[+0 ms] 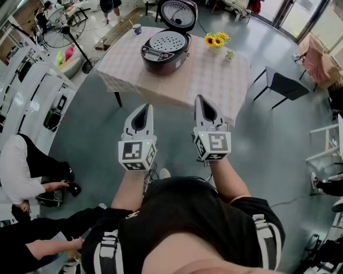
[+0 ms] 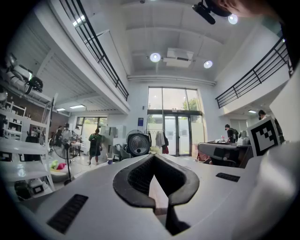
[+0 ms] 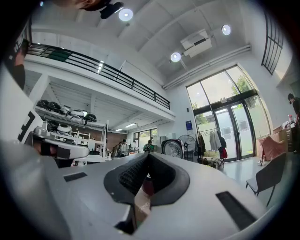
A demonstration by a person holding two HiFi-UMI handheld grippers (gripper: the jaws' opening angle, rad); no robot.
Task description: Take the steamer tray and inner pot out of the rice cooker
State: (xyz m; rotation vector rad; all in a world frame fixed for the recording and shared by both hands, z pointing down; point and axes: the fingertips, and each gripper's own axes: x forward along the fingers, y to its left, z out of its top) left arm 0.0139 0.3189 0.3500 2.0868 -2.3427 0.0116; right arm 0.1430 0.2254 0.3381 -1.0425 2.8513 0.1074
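The dark rice cooker (image 1: 165,51) stands on a table (image 1: 214,80) with a checked cloth, its lid (image 1: 179,13) swung up. A perforated steamer tray (image 1: 167,41) rests in its mouth and hides the inner pot. My left gripper (image 1: 143,108) and right gripper (image 1: 201,99) are held side by side in the air, short of the table's near edge and well apart from the cooker. Both are shut with nothing in them. In the left gripper view the left gripper (image 2: 153,157) points level into the room, jaws together. The right gripper (image 3: 147,157) looks the same in the right gripper view.
Yellow flowers (image 1: 216,39) and a small plant (image 1: 230,54) stand on the table right of the cooker, a cup (image 1: 138,29) at its far left corner. A dark chair (image 1: 286,85) is on the right, a standing fan (image 1: 64,27) far left. People sit low on the left (image 1: 21,171).
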